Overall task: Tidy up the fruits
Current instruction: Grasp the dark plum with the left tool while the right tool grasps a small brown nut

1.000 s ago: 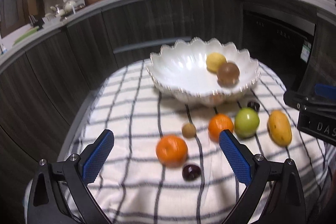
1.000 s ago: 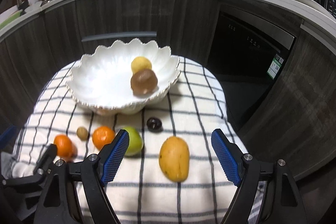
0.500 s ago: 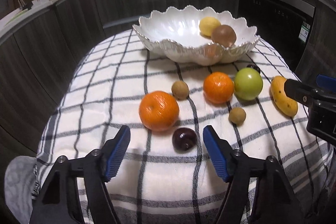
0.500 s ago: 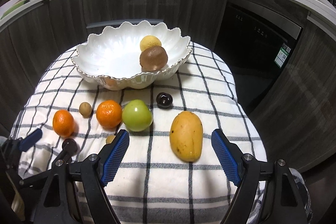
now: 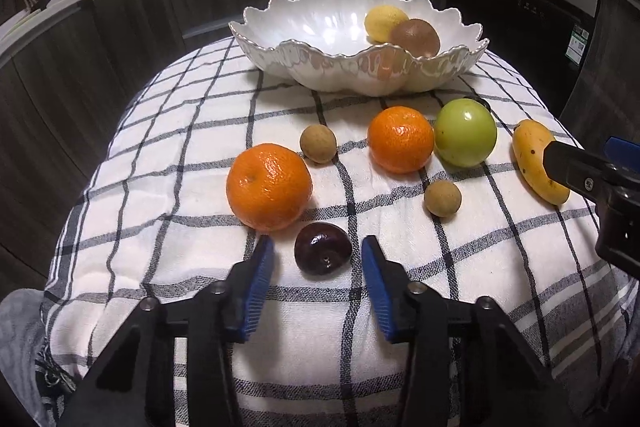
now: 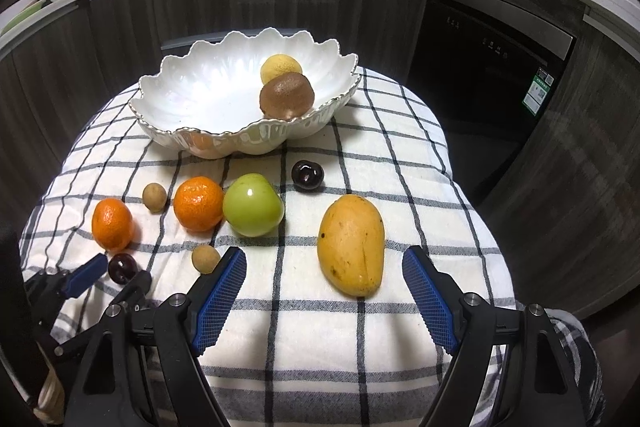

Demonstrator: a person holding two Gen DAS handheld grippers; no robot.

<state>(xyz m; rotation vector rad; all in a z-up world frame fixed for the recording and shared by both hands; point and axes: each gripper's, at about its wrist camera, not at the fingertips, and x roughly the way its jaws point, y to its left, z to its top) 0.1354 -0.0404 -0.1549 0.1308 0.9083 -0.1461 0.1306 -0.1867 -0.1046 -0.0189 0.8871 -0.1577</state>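
Left gripper point(image 5: 318, 251): low over the checked cloth point(image 5: 160, 227), jaws partly open, blue pads on either side of a dark cherry point(image 5: 323, 248) with a gap on both sides, not touching it.
Right gripper point(image 6: 324, 267): jaws spread wide, held level just above the cloth, its right pad just beside the near end of the mango point(image 6: 351, 243).
Room around the cherry: a large orange point(image 5: 269, 186) sits just beyond the left pad; a small brown longan point(image 5: 442, 197) lies well to the right; bare cloth lies toward the near edge.
Mango: lies flat, long axis running away from the camera, narrower end toward the gripper.
Middle row: a second orange point(image 6: 198, 203) touching a green apple point(image 6: 253, 205), another longan point(image 6: 154, 197) to their left, a second cherry point(image 6: 307, 175) behind.
Bowl point(image 6: 180, 99): white, scalloped, at the far side of the cloth, holding a yellow fruit point(image 6: 281, 67) and a brown fruit point(image 6: 286, 97) near its right rim.
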